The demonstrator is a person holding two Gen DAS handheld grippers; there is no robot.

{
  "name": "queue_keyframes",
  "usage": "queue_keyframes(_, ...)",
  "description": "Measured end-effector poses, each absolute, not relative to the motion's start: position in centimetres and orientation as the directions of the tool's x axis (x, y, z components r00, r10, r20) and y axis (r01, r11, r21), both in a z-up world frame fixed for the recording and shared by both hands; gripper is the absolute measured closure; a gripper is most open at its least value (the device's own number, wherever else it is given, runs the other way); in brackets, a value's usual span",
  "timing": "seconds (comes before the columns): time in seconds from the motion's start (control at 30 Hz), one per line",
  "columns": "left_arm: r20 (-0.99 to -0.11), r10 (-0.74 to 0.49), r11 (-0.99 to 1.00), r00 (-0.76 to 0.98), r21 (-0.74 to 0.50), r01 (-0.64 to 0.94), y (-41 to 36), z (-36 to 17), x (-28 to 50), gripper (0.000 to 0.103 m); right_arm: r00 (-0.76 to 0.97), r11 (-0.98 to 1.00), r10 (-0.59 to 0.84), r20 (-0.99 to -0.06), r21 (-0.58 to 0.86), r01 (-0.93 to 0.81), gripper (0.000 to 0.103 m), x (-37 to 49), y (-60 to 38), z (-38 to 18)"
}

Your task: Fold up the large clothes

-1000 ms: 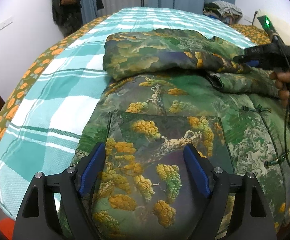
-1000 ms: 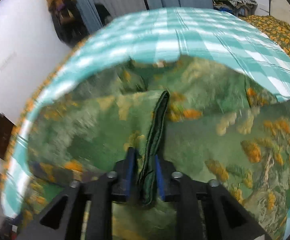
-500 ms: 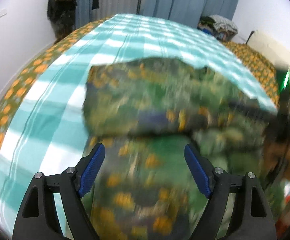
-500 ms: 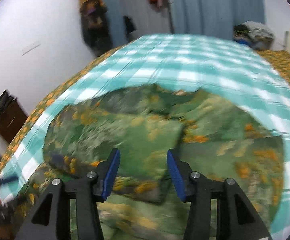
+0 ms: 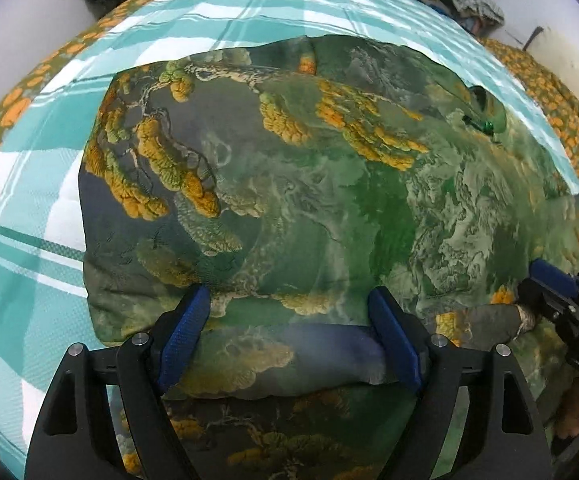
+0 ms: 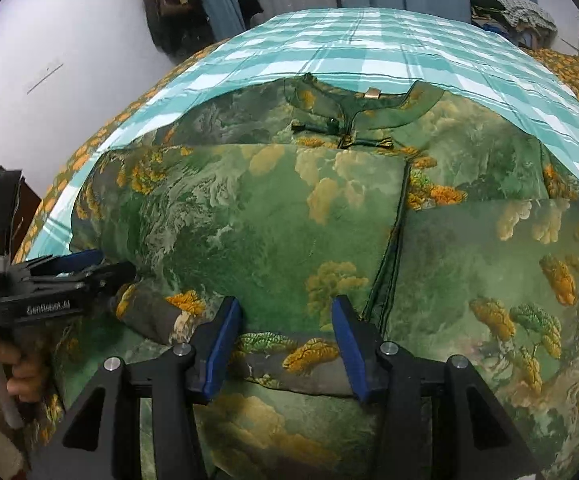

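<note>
On the checked bedspread (image 5: 29, 208): one green printed jacket (image 5: 289, 184), sleeve folded across its front. Left gripper (image 5: 289, 336) and right gripper (image 6: 285, 338), both at the jacket's near edge, fingers spread apart, holding nothing.

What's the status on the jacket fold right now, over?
Left tongs open, right tongs open, both low at the near fold. Green printed jacket folded on checked bedsheet, collar at the far end. Nothing blocking.
</note>
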State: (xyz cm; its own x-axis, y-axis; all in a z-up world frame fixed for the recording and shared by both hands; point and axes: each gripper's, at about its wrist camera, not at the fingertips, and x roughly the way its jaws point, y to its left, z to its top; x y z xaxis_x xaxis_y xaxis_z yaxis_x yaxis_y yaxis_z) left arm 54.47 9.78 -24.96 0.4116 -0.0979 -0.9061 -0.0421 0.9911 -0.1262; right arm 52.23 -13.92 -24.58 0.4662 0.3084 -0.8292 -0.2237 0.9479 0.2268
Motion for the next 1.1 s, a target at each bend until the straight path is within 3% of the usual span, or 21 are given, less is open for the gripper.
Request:
queue_keyframes(0.17, -0.924, -0.086, 0.995, 0.372, -0.095, -0.005, 9.2, -22.4, 54.7, 0.020, 0.474, 0.943, 0.326, -0.818, 0.250, -0.218, 0.055, 52.0, -14.3, -24.7)
queue_keyframes(0.3, -0.910, -0.154, 0.986, 0.386, -0.167, -0.001, 9.4, -20.6, 56.0, 0.020, 0.481, 0.941, 0.337, -0.809, 0.263, -0.215, 0.055, 52.0, -14.6, -24.9)
queue_keyframes(0.47, -0.923, -0.147, 0.986, 0.355, -0.167, -0.026, 9.8, -24.2, 59.1, 0.017, 0.483, 0.940, 0.339, -0.807, 0.265, -0.217, 0.055, 51.8, -14.6, -24.9)
queue_keyframes(0.77, -0.870, -0.105, 0.988, 0.481, -0.145, -0.046, 10.0, -20.3, 64.1, 0.015, 0.486, 0.934, 0.355, -0.799, 0.279, -0.223, 0.055, 51.7, -14.8, -25.2)
queue_keyframes(0.97, -0.881, -0.081, 0.959, 0.466, -0.196, -0.203, 13.2, -24.1, 66.3, 0.012, 0.494, 0.933, 0.358, -0.793, 0.281, -0.224, 0.055, 51.6, -14.8, -25.2)
queue_keyframes(1.1, -0.869, -0.083, 0.977, 0.489, -0.168, -0.132, 13.0, -25.5, 65.5, 0.011, 0.501, 0.933, 0.357, -0.789, 0.278, -0.227, 0.055, 51.4, -14.9, -25.2)
